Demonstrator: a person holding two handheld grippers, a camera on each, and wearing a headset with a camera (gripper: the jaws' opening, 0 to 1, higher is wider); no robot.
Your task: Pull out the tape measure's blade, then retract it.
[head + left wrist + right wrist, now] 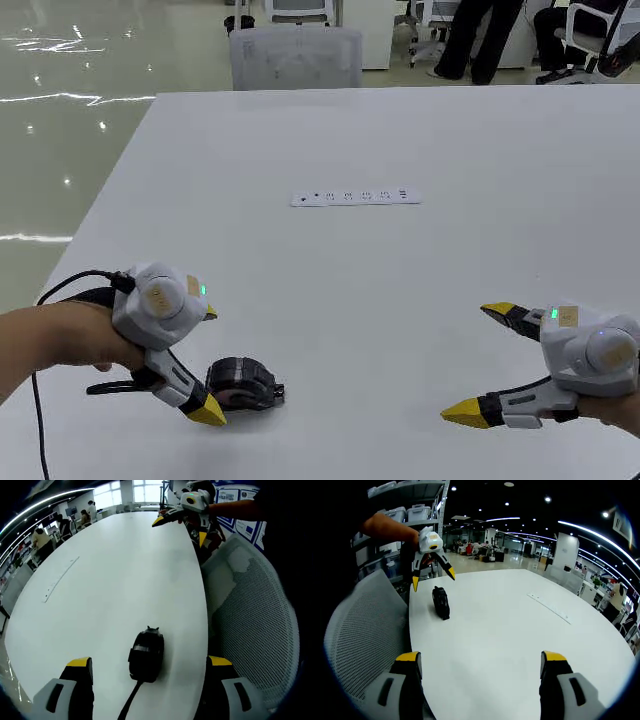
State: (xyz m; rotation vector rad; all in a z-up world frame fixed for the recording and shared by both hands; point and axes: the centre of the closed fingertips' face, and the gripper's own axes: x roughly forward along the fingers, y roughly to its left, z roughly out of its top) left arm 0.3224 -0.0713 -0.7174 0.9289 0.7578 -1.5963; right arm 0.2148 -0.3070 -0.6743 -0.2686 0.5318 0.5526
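Tape measure at near left of worktop: black case, blade wound in, small end hook poking out at its right end. Lying loose between the jaws of left hand-held gripper, spread wide and holding nothing. Near jaw tip just beside the case, contact not clear; by the right gripper view, apparently raised a little above it. Right hand-held gripper at near right, well apart from the case, likewise wide open and empty. Black cable trailing from the left hand toward the near edge.

Judged as the very start: no grasp made, blade not yet drawn. Next move, probably: close the left jaws on the case to pin it, bring the right across to pinch the hook, then pull straight away to the right. For the retract, ease the blade back rather than letting it snap. Smooth case on a smooth top, so likely to slide if pinned loosely.

Farther out, white power strip flat on mid-worktop, glossy white all round. Beyond the far edge, pale mesh chair and shiny floor, with legs of people at far right. Shelving with bins in the right gripper view.
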